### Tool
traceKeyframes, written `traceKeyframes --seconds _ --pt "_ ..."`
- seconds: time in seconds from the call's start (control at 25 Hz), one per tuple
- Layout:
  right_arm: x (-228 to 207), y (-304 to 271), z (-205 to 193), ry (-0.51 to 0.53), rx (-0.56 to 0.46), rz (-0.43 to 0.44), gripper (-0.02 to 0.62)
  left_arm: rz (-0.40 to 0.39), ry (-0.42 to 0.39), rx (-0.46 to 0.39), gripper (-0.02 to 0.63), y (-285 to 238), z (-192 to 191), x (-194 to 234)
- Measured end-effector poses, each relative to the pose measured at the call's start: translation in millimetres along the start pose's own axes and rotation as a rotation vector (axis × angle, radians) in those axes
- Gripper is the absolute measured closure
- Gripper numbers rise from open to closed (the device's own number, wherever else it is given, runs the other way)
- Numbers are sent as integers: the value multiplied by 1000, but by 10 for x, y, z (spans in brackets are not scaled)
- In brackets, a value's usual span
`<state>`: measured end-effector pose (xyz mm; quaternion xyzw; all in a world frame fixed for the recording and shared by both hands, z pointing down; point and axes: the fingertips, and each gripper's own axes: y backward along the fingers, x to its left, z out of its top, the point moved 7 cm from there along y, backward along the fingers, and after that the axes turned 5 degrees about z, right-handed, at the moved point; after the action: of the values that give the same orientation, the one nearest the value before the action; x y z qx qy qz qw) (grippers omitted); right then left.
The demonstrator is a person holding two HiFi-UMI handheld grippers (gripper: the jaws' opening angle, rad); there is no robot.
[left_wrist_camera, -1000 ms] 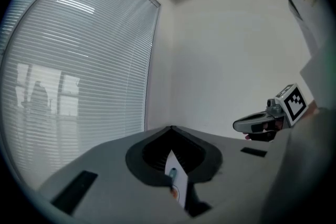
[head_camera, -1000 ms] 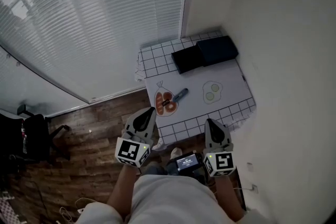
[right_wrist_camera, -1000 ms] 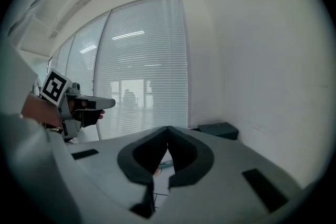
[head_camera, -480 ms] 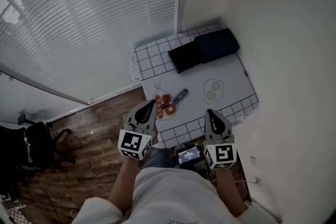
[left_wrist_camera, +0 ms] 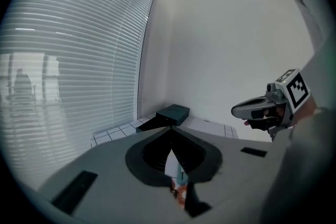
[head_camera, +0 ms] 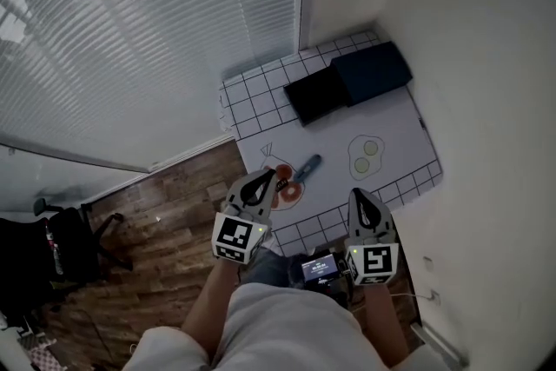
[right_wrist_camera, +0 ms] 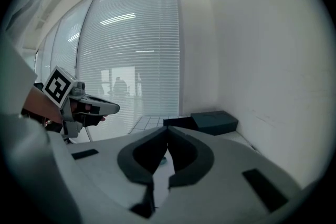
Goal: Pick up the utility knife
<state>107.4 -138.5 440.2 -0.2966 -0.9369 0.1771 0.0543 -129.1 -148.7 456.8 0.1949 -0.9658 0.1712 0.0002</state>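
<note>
Table (head_camera: 347,122): white, black-line grid border. Utility knife (head_camera: 308,167): blue. Round print (head_camera: 287,194) beside it: red-orange. Egg print (head_camera: 367,156): white, pale green yolks. Black box (head_camera: 314,96); navy box (head_camera: 373,71). Floor (head_camera: 165,213): brown wood. Grey, black-and-white marker cubes: left hand-held gripper (head_camera: 268,175), right hand-held gripper (head_camera: 360,194).

The left tool (left_wrist_camera: 171,128), jaws together, points toward the utility knife (left_wrist_camera: 181,175) on the table (left_wrist_camera: 209,123).
</note>
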Motion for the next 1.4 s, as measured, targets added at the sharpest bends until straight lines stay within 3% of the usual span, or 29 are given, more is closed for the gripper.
traceKeyframes --seconds 0.8,1.12,1.4 --pt "-151 -378 -502 -80 72 -26 589 -100 -3 190 598 -666 -675 -20" --pt "-78 -542 -697 -72 111 13 589 -171 -79 310 598 -911 -992 -60" --pt "-108 -651 -818 -77 144 13 589 -226 -20 394 597 -999 -1207 -82"
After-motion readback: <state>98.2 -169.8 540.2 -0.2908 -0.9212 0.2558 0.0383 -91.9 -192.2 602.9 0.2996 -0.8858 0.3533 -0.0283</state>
